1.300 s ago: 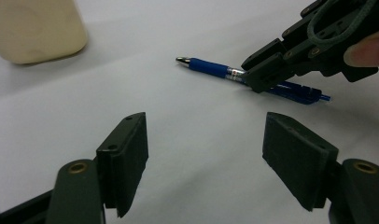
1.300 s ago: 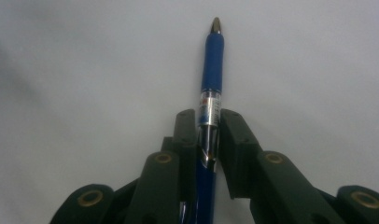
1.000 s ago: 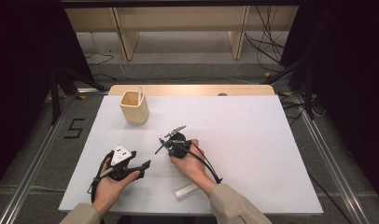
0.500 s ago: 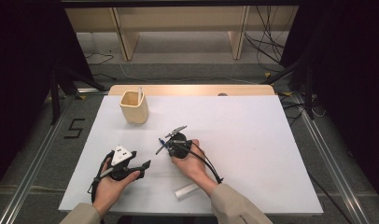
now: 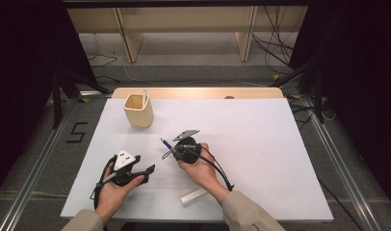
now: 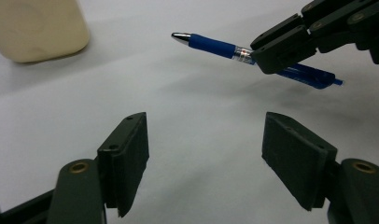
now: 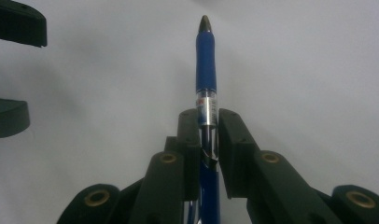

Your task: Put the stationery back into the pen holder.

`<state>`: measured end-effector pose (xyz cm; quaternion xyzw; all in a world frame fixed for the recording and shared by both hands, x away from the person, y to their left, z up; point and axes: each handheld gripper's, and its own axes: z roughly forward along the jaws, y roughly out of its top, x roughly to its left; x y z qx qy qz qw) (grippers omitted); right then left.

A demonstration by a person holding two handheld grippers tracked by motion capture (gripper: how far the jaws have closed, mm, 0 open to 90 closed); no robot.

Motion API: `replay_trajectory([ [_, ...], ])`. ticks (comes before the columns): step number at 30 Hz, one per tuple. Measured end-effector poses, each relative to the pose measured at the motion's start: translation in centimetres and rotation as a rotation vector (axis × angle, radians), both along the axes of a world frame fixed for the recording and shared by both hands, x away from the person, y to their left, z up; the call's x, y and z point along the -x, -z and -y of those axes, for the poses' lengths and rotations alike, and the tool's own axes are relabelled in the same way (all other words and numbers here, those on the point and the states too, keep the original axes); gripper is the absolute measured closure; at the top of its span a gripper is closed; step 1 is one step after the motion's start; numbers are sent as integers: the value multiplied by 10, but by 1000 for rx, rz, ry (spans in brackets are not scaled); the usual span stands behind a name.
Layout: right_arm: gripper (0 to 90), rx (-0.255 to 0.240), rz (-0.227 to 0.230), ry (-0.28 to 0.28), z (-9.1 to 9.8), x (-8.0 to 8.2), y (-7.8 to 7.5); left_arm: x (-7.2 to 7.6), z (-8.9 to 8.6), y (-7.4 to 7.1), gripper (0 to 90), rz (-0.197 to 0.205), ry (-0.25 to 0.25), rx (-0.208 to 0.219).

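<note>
Pen pinched in my right tongs, its tip aimed toward the cup at the far left.

My right tongs are pressed together on the blue plastic ballpoint pen, gripping its barrel just behind the blue rubber sleeve, so the long axis runs straight out along the jaws with the metal tip leading. From above, the pen sits clear of the white desk and points up and left toward the pale beige square-sided cup, which is well apart and nearer my left side. My left tongs are spread with nothing between them, resting just beside, their opening facing the pen.
</note>
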<state>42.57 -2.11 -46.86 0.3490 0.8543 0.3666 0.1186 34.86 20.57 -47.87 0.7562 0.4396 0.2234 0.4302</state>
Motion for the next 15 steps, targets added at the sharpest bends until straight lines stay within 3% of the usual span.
replay_trajectory([
  [8, 802, -57, 35, -21, 18, 9, -3, -4, 3, -4, 302, 4, -1, 27],
  [15, 802, -81, 52, -41, 25, 18, -3, -14, 13, -10, 305, -1, 2, 88],
])
